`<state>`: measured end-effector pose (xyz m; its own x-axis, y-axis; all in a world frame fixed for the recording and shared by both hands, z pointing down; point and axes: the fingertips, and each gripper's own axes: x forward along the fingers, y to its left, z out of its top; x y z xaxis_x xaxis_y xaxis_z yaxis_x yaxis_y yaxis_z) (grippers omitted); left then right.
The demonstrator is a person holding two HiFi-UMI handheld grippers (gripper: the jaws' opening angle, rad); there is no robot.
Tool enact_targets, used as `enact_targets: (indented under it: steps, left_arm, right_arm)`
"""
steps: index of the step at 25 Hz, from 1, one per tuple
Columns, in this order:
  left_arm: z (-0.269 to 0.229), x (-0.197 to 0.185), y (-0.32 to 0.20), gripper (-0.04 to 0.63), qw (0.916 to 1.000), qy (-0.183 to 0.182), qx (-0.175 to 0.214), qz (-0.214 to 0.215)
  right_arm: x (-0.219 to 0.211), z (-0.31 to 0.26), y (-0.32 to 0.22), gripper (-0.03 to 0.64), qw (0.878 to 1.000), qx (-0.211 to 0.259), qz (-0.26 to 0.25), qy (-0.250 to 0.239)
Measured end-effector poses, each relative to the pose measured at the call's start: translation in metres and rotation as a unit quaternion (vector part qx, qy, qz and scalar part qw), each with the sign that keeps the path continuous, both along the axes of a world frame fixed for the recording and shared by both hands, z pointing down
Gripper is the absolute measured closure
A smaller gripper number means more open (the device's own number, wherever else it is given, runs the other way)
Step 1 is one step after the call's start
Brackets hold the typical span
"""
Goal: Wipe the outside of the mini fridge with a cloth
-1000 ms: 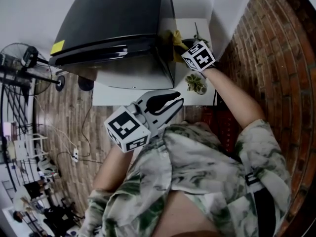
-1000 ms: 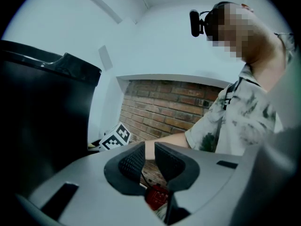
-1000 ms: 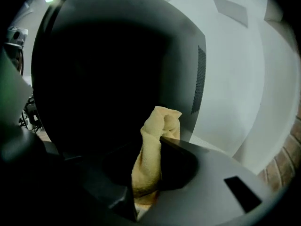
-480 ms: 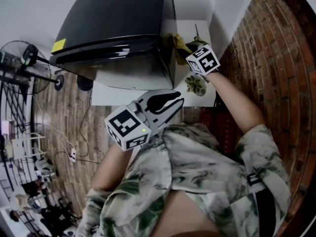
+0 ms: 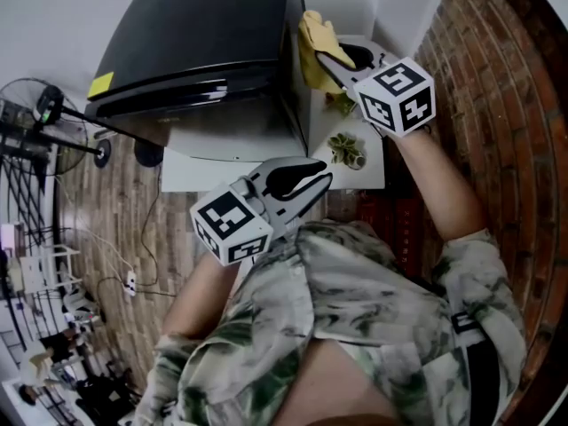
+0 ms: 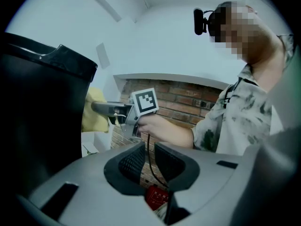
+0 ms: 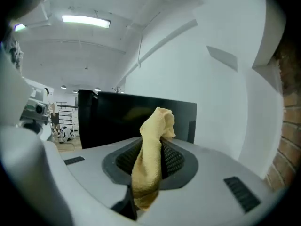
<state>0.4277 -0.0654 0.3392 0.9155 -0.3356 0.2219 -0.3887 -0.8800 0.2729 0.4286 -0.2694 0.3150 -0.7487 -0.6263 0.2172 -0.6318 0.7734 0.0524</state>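
Head view: your right tool (image 5: 323, 59) is raised beside the right-hand side wall of the black mini fridge (image 5: 195, 34), near its top edge. The yellow cloth (image 5: 311, 35) hangs from its tip, right at that wall. Whether the cloth touches the wall cannot be told from here. The fridge stands on a white bench (image 5: 191, 174). A small potted plant (image 5: 346, 150) sits on the same bench, below the right tool.

Right gripper view: this settles the grip, which the head view only hints at. The jaws are clenched on the cloth. One bunched end stands up above the pads and the other end hangs down in front of them. The fridge side shows as a dark panel beyond the cloth, with a white wall (image 7: 221, 93) to its right. Contact is not readable here either.

Left gripper view: your left tool (image 6: 149, 160) has its jaws drawn in to a narrow slit, with nothing caught between them. Beyond the pads, this view shows the right tool side-on, with the cloth level with the upper part of the fridge body. Behind that are a brick wall (image 6: 188, 105) and your patterned shirt (image 6: 235, 117).

Head view again: the left tool is held low in front of your chest, well apart from the fridge. A standing fan (image 5: 35, 105) is at the far left.
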Motion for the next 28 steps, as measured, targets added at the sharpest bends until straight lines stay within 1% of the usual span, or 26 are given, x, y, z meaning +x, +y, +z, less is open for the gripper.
enact_targets:
  steps: [2,4,8,13,19,25,28]
  left_arm:
    - [0.000,0.001,0.000,0.536,1.0000,0.002,-0.001,0.002]
    - [0.000,0.002,0.000,0.535,1.0000,0.003,-0.001,0.002]
    - [0.001,0.002,-0.001,0.535,1.0000,0.003,0.000,0.001]
    - [0.004,0.001,-0.004,0.535,1.0000,0.005,-0.005,0.003]
    - [0.010,-0.002,-0.009,0.536,1.0000,0.000,-0.009,0.000]
    - [0.014,-0.008,-0.012,0.535,0.9998,-0.002,-0.014,-0.012]
    - [0.016,-0.011,-0.014,0.535,0.9997,-0.004,-0.018,-0.019]
  right_arm:
    - [-0.006,-0.014,0.010,0.522,1.000,0.013,-0.011,-0.009]
    - [-0.013,-0.016,0.017,0.522,1.000,0.019,-0.019,-0.007]
    - [-0.021,0.007,0.022,0.522,1.000,0.009,-0.022,0.013]
    - [-0.028,0.060,0.022,0.522,0.999,-0.017,-0.017,0.045]
    - [-0.032,0.136,0.025,0.522,0.995,-0.066,-0.008,0.068]
    - [-0.033,0.212,0.031,0.522,0.988,-0.112,-0.006,0.105]
    - [-0.034,0.236,0.030,0.522,0.985,-0.122,-0.008,0.121]
